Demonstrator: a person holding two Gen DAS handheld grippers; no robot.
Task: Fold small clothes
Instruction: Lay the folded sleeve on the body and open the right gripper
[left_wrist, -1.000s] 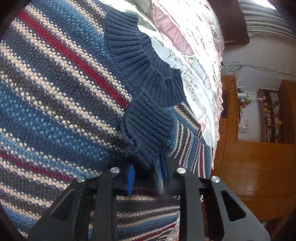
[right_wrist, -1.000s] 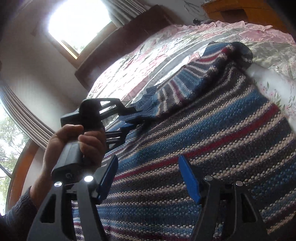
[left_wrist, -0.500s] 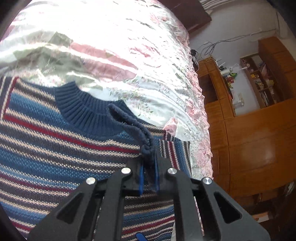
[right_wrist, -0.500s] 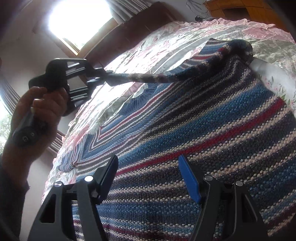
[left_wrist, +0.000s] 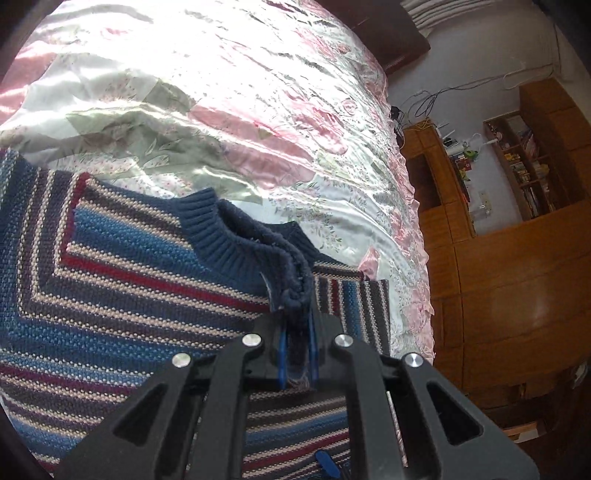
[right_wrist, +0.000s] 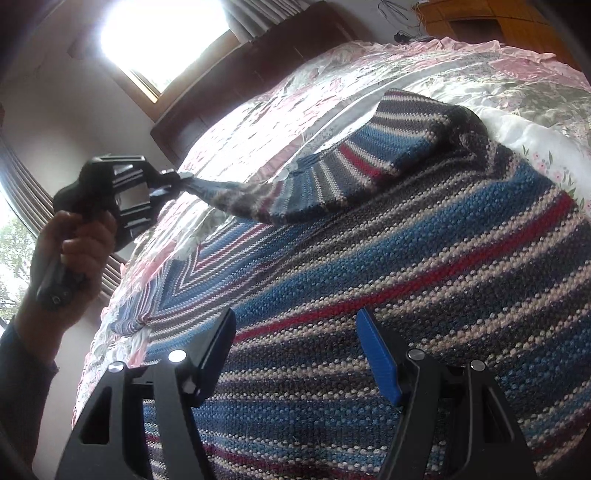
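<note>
A striped knit sweater (left_wrist: 122, 295) in blue, red, cream and grey lies spread on the bed, its navy ribbed collar (left_wrist: 221, 236) facing away. My left gripper (left_wrist: 295, 332) is shut on a navy ribbed cuff (left_wrist: 295, 291), and the sleeve hangs from it. In the right wrist view the same left gripper (right_wrist: 177, 181), held by a hand (right_wrist: 74, 251), lifts that sleeve (right_wrist: 332, 177) up and across the sweater body (right_wrist: 406, 295). My right gripper (right_wrist: 295, 339) hovers open just over the sweater's lower body, nothing between its blue pads.
A shiny pink, white and green floral quilt (left_wrist: 229, 110) covers the bed. A dark headboard (right_wrist: 240, 74) and bright window (right_wrist: 159, 37) stand behind it. Wooden cabinets and shelves (left_wrist: 517, 229) line the wall beyond the bed's right edge.
My left gripper closed on the cuff, then rose and pulled the sleeve up and away from the sweater body. The right gripper has stayed in place, open.
</note>
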